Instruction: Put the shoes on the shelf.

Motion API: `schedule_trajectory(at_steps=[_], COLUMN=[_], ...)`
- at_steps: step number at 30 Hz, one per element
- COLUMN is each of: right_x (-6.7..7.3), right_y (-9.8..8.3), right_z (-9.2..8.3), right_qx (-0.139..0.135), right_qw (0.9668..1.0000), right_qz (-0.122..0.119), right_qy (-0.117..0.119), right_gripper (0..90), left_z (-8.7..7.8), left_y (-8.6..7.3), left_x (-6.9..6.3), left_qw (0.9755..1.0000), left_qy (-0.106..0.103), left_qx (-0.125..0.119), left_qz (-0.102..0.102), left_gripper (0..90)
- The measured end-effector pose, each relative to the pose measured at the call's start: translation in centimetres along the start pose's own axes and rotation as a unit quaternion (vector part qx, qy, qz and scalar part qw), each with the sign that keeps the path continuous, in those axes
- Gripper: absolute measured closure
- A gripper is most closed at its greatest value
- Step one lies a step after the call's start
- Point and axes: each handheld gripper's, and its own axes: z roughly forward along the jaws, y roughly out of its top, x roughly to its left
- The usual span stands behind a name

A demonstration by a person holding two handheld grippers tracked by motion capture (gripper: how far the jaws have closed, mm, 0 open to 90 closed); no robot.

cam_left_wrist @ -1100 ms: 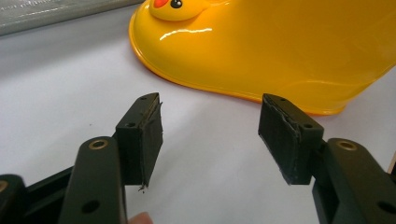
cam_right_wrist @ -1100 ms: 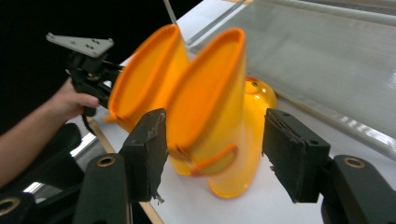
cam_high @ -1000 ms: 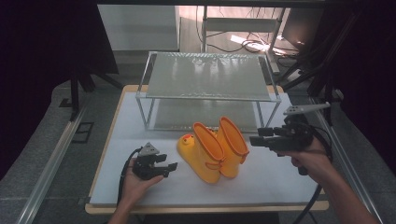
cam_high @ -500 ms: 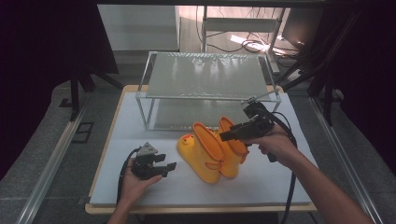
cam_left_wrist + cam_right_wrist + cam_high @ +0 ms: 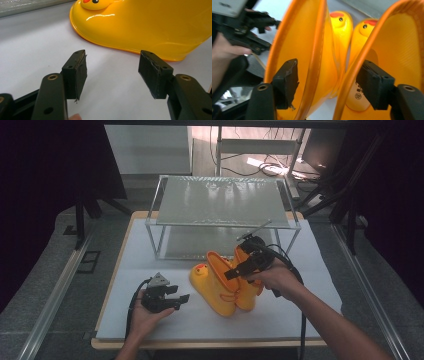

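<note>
Two yellow rubber boots with duck faces stand side by side mid-table, the left boot [image 5: 212, 287] touching the right boot [image 5: 248, 296]. My right gripper [image 5: 234, 271] hovers at their tops, open. In the right gripper view [image 5: 329, 86] one jaw sits inside the left boot's opening [image 5: 312, 50] and the other inside the right boot's opening [image 5: 402, 50], with both inner walls between them. My left gripper [image 5: 181, 294] rests low on the table left of the boots, open and holding nothing [image 5: 112, 75]. The left boot's toe [image 5: 140, 27] lies just ahead of it.
A metal-framed shelf with a glass top [image 5: 225, 200] stands behind the boots. The white mat [image 5: 310, 270] covers the wooden table. My left gripper [image 5: 265, 25] and its hand appear beyond the boots in the right gripper view. Dark stands and cables sit past the table.
My right gripper has swung in from the table's right side to the tops of the boots, its jaws now straddling their inner walls. The left gripper has stayed put.
</note>
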Motion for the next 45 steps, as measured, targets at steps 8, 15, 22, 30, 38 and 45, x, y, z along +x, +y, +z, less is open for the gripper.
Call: schedule_trajectory(at_steps=[8, 15, 22, 30, 38, 45], right_x=[0.8, 0.3, -1.3, -2.2, -2.2, -2.2], right_y=[0.7, 0.8, 0.7, 0.6, 0.2, -1.6], right_z=[1.1, 1.7, 1.3, 0.7, -1.4, -5.2], right_qx=[0.037, 0.061, 0.049, 0.039, 0.026, -0.004], right_qw=[0.9972, 0.9955, 0.998, 0.9986, 0.9988, 0.999], right_qz=[-0.015, -0.005, 0.026, 0.034, 0.035, 0.033], right_qy=[-0.063, -0.073, -0.032, -0.01, 0.022, 0.03], right_gripper=[67.3, 84.1, 86.1, 86.3, 86.3, 86.3], left_z=[-0.1, -0.3, -0.3, -0.3, -0.5, -0.6], left_y=[0.0, 0.0, 0.0, -0.1, -0.1, -0.1], left_x=[0.1, 0.2, 0.2, 0.5, 0.6, 0.7], left_qw=[1.0, 1.0, 1.0, 1.0, 0.9999, 0.9999], left_qy=[0.0, 0.0, 0.0, 0.002, 0.003, 0.003], left_qx=[-0.003, -0.005, -0.004, -0.006, -0.008, -0.008], left_qz=[-0.001, -0.002, -0.002, -0.005, -0.007, -0.008], left_gripper=[40.0, 40.0, 40.0, 40.1, 40.0, 40.0])
